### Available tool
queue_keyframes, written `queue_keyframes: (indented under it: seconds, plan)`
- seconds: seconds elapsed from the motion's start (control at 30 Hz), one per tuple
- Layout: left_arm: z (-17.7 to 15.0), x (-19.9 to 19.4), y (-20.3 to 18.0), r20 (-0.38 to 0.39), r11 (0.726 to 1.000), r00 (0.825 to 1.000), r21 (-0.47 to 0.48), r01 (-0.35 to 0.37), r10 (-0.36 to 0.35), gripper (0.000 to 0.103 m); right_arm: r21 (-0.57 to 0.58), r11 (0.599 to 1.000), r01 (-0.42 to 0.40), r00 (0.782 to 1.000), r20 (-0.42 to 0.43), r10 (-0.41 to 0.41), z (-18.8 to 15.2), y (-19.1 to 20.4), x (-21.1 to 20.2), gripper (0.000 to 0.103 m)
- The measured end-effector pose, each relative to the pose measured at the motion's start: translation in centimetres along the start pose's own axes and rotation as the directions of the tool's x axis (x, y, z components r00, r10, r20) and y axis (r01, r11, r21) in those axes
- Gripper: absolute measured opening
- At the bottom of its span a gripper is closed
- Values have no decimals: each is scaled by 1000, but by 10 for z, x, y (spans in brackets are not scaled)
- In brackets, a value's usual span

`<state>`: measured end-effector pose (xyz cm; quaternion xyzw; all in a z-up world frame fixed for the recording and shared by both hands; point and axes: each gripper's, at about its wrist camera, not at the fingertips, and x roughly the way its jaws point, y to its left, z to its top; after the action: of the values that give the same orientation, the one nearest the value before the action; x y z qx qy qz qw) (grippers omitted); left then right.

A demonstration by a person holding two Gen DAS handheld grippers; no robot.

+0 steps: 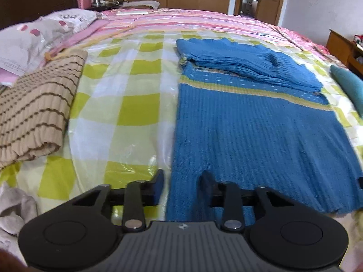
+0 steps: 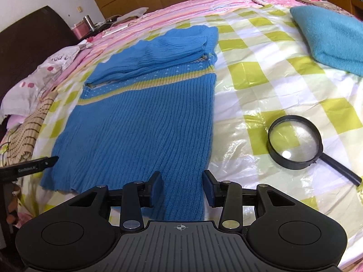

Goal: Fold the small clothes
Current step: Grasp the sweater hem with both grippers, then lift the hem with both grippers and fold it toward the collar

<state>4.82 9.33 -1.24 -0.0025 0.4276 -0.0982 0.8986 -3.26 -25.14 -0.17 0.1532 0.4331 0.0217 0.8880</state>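
A blue knit sweater (image 1: 245, 122) with a yellow-green chest stripe lies flat on the checked plastic sheet (image 1: 127, 104), its sleeves folded across the top. My left gripper (image 1: 182, 184) hovers over the sweater's near left hem corner. Its jaws stand apart; the sweater's edge runs between them, clear of the left pad. My right gripper (image 2: 182, 187) is at the near right hem corner of the sweater (image 2: 145, 122), jaws apart with blue knit filling the gap. I cannot see that fabric being pinched. One finger of the left gripper (image 2: 45, 162) shows at the sweater's far corner.
A folded beige striped knit (image 1: 38, 113) lies left of the sweater, with a pillow (image 1: 34, 36) behind it. A folded teal cloth (image 2: 329, 38) and a black magnifying glass (image 2: 295, 142) lie to the right. A pale crumpled cloth (image 1: 13, 210) lies at the near left edge.
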Motion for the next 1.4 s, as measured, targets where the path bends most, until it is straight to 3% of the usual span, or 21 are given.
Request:
queue_keyframes:
  seconds: [0.07, 0.37, 0.5, 0.63, 0.8, 1.0, 1.17, 1.4]
  plan:
    - [0, -2, -2, -15, 1000, 1000, 5, 24, -24, 21, 8, 1000, -3, 1000, 6, 3, 0, 1, 1, 36]
    - [-3, 0, -3, -15, 999, 999, -9, 42, -42, 20, 62, 997, -51, 999, 16, 50, 2, 0, 7, 37]
    - [-3, -5, -6, -9, 999, 999, 11, 48, -48, 14, 115, 990, -81, 997, 9, 80, 4, -3, 6, 16]
    - [-4, -18, -7, 22, 992, 992, -6, 127, -127, 13, 167, 978, -121, 993, 34, 117, 5, -6, -7, 11]
    - [11, -38, -4, 118, 968, 967, -80, 236, -226, 13, 237, 945, -227, 970, 142, 197, 20, -8, -37, 10]
    - [33, -50, 5, 215, 935, 938, -172, 310, -272, 13, 230, 932, -280, 948, 221, 230, 48, 3, -55, 10]
    - [57, -44, 10, 243, 917, 927, -212, 337, -284, 13, 282, 888, -364, 916, 280, 287, 71, -6, -48, 10]
    - [84, -32, 2, 250, 915, 925, -216, 340, -285, 13, 312, 845, -435, 886, 317, 338, 96, -14, -29, 10]
